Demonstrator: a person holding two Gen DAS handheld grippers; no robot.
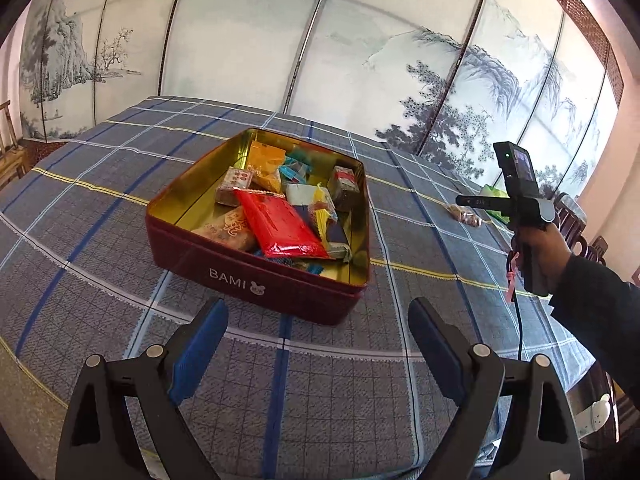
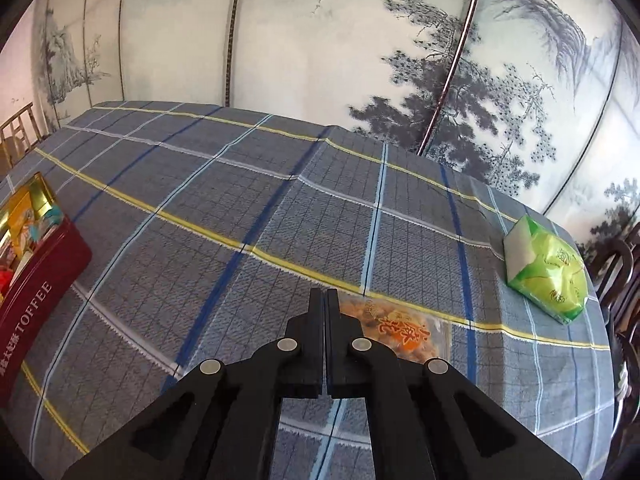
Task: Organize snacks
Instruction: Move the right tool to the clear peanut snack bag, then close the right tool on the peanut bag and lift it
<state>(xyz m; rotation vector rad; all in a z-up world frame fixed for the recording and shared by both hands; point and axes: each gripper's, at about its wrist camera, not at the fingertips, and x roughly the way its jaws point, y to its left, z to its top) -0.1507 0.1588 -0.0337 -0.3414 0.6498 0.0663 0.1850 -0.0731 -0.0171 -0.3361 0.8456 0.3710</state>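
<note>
A dark red tin [image 1: 256, 280] with a gold inside stands open on the checked tablecloth, filled with several wrapped snacks; a red packet [image 1: 280, 224] lies on top. My left gripper [image 1: 318, 306] hovers open just in front of the tin, with nothing between its blue pads. In the right wrist view my right gripper [image 2: 325, 292] is shut, and I see nothing between its fingers. A clear packet of brown snacks with an orange label [image 2: 400, 328] lies on the cloth just right of those fingertips. A green packet [image 2: 544, 268] lies further right. The tin [image 2: 40, 280] is at the far left there.
A person's hand holds the right gripper [image 1: 476, 202] over the table's right side. Dark wooden chairs [image 2: 620, 280] stand past the right table edge, and another chair [image 2: 16, 128] at the far left. A painted folding screen [image 1: 320, 40] runs behind the table.
</note>
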